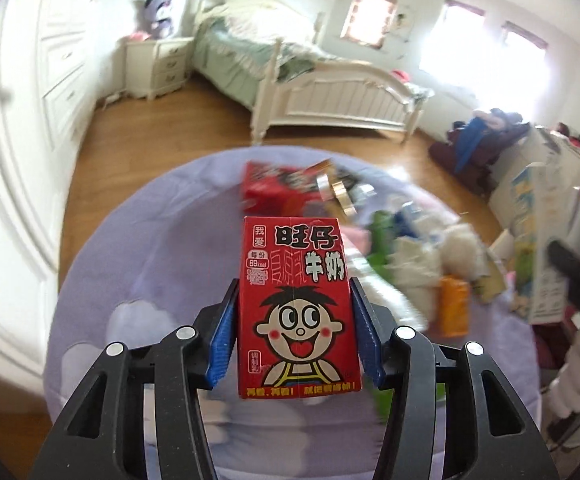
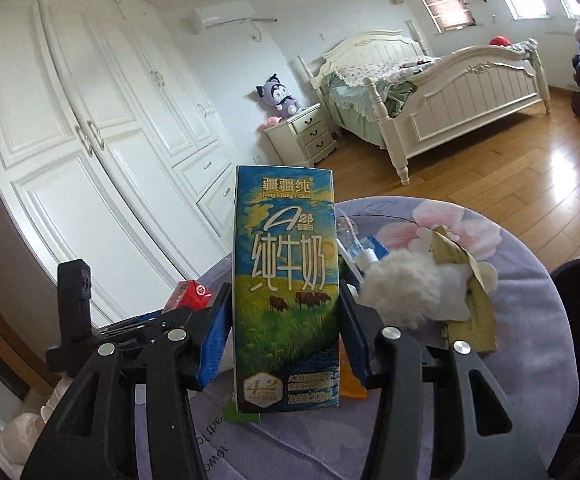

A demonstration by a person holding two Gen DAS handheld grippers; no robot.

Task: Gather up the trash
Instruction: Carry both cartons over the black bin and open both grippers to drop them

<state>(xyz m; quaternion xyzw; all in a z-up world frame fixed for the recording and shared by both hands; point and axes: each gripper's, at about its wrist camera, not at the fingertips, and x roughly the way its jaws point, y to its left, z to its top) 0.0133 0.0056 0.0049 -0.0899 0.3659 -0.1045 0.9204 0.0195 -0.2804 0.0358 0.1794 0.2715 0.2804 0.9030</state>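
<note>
Two claws clamp cartons: left claw [image 1: 296, 332] 旺仔牛奶 carton [image 1: 299, 308] (red), right claw [image 2: 284, 340] 疆疆纯 carton [image 2: 286, 288].

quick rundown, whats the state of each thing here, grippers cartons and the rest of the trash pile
left gripper: shut on the red milk carton
red milk carton: upright, held off the purple cloth
right gripper: shut on the blue milk carton
blue milk carton: upright, held
purple cloth: spread flat under the pile
white fluffy wad: lying loose on the cloth
orange carton: lying on the cloth, blurred
</note>
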